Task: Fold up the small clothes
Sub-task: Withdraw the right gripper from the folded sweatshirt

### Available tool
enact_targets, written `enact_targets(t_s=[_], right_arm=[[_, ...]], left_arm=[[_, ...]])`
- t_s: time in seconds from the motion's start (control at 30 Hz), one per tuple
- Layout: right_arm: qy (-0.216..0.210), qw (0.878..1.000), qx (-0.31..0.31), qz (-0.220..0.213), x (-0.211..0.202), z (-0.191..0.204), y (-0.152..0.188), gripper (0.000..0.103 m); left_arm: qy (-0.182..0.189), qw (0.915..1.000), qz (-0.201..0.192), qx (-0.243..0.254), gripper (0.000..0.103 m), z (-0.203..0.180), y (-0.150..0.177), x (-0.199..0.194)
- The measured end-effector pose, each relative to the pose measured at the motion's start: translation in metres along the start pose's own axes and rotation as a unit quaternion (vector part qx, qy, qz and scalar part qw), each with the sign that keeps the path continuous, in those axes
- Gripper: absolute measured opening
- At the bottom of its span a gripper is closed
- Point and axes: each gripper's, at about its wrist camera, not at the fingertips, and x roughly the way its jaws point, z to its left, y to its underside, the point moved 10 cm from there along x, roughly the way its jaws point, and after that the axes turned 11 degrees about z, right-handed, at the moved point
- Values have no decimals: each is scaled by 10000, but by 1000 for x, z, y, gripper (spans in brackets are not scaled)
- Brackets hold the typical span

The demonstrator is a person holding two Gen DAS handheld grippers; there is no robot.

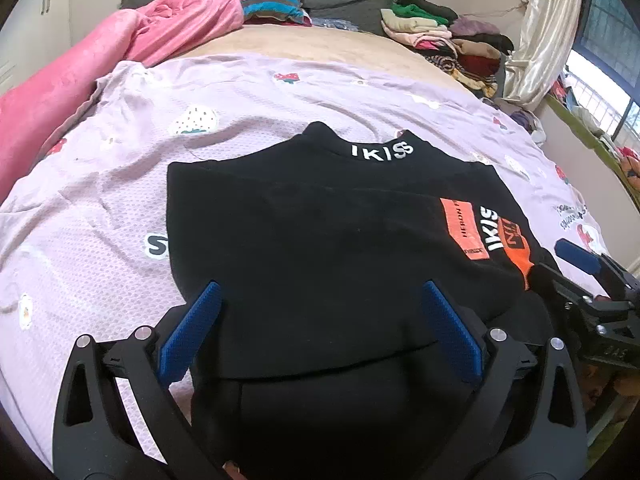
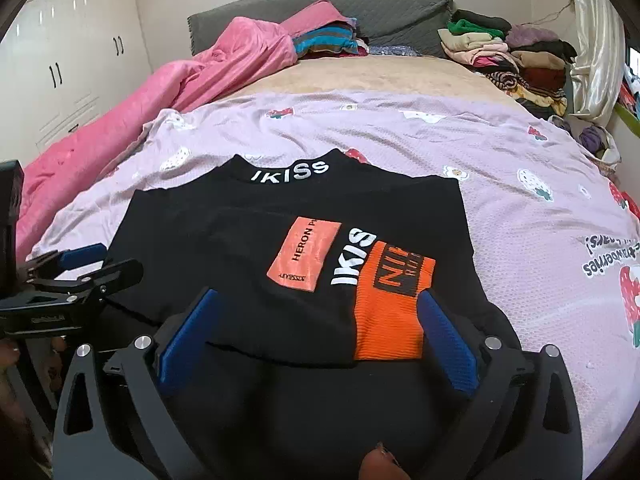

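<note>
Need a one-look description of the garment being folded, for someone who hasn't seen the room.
Start at the bed's lilac strawberry-print sheet. On its near part lies a black top, partly folded. Unlike the clothes stack by the headboard, it says IKISS in white on the collar and carries orange patches.

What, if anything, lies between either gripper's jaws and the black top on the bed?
Nothing visible. The left gripper and right gripper are both open right over the near edge of the black top, which lies bare on the lilac sheet.
</note>
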Motion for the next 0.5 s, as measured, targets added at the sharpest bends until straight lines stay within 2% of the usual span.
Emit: enact_targets(t_s=[0.2, 0.33, 0.5], right_arm=[[10, 10000, 21, -72, -8, -1, -2, 98], [4, 9999, 70, -155, -18, -4, -3, 98], [18, 9996, 122, -255, -31, -10, -2, 99]], left_arm=[[-75, 9999, 38, -70, 93, 3, 1, -2], [21, 9998, 107, -190, 93, -1, 6, -1], [-34, 9997, -172, -159, 93, -12, 3, -18]])
